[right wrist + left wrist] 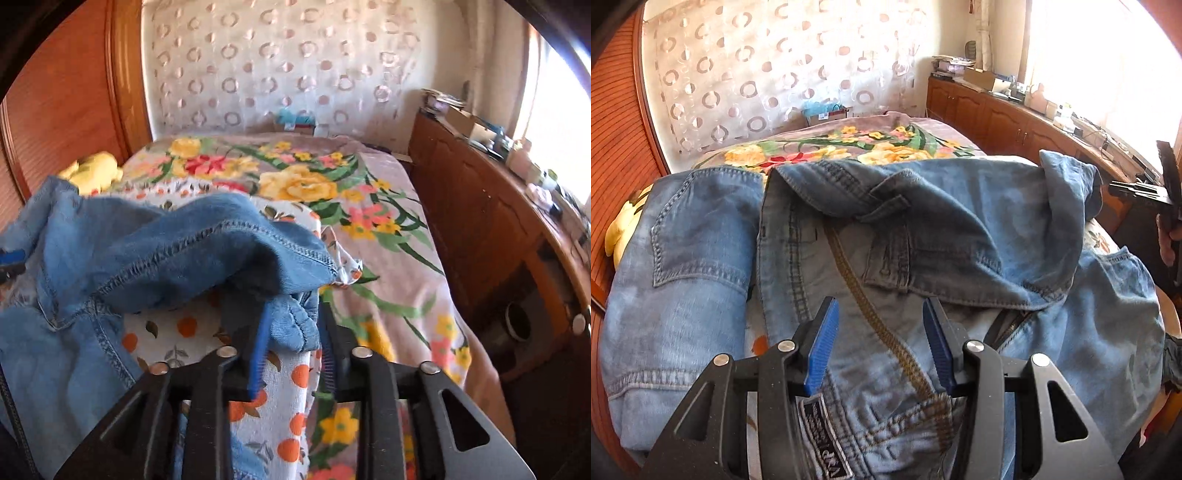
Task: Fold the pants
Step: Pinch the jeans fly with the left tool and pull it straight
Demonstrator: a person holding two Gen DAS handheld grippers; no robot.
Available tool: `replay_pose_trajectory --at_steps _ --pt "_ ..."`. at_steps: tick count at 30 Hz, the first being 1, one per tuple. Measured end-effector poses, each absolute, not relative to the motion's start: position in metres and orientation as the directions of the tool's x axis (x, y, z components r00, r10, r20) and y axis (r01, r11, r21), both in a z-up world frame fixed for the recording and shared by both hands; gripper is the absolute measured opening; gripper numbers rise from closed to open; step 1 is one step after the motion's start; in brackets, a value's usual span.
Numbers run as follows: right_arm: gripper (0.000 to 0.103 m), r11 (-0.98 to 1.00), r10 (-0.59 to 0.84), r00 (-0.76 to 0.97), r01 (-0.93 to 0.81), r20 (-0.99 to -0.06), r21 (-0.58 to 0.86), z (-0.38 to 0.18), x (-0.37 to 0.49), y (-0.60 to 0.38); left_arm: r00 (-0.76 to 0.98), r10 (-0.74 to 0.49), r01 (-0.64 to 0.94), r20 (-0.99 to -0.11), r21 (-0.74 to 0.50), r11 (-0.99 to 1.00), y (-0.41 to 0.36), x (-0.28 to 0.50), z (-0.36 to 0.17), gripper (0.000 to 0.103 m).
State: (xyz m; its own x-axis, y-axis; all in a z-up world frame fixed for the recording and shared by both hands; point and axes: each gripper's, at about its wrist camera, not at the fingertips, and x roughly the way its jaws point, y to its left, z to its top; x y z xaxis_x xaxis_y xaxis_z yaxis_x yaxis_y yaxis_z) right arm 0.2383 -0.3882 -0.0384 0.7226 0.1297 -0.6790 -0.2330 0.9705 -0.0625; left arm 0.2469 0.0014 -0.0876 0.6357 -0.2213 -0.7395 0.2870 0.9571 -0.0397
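Observation:
Light blue jeans [849, 240] lie crumpled on the flowered bed, waistband and label nearest the left wrist camera. One leg is folded back over the seat, its hem end [1067, 177] standing up at the right. My left gripper [881, 332] hovers open over the brown centre seam, nothing between its blue pads. My right gripper [293, 332] is at that hem end, and a small fold of denim [295, 325] sits between its parted pads, with a slim gap on each side. The right gripper [1137, 192] also shows at the right edge, held by a hand.
A flowered bedspread [369, 206] covers the bed, with an orange-print cloth [288, 406] under the jeans. A wooden cabinet [480, 221] with clutter runs along the right side. A wooden headboard [620, 147] is at the left and a yellow cushion [96, 170] lies beside it.

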Motion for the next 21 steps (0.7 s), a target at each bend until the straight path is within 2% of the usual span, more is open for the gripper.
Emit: replay_pose_trajectory --at_steps 4,11,15,21 --pt "0.037 0.971 0.157 0.722 -0.237 -0.674 -0.027 -0.041 0.235 -0.373 0.621 -0.233 0.294 -0.748 -0.053 0.954 -0.004 0.268 -0.088 0.048" --pt "0.037 0.973 0.19 0.707 -0.226 -0.681 0.038 -0.078 0.225 -0.365 0.564 -0.196 0.298 -0.802 -0.024 0.954 -0.017 0.299 -0.105 0.031" --pt "0.037 0.971 0.164 0.694 -0.237 -0.702 -0.008 -0.098 0.226 -0.354 0.542 -0.189 0.297 -0.819 -0.024 0.955 -0.021 0.304 -0.114 0.031" --pt "0.038 0.973 0.166 0.686 -0.232 -0.708 0.004 -0.097 0.236 -0.356 0.534 -0.221 0.285 -0.816 -0.072 0.956 -0.018 0.306 -0.118 0.031"
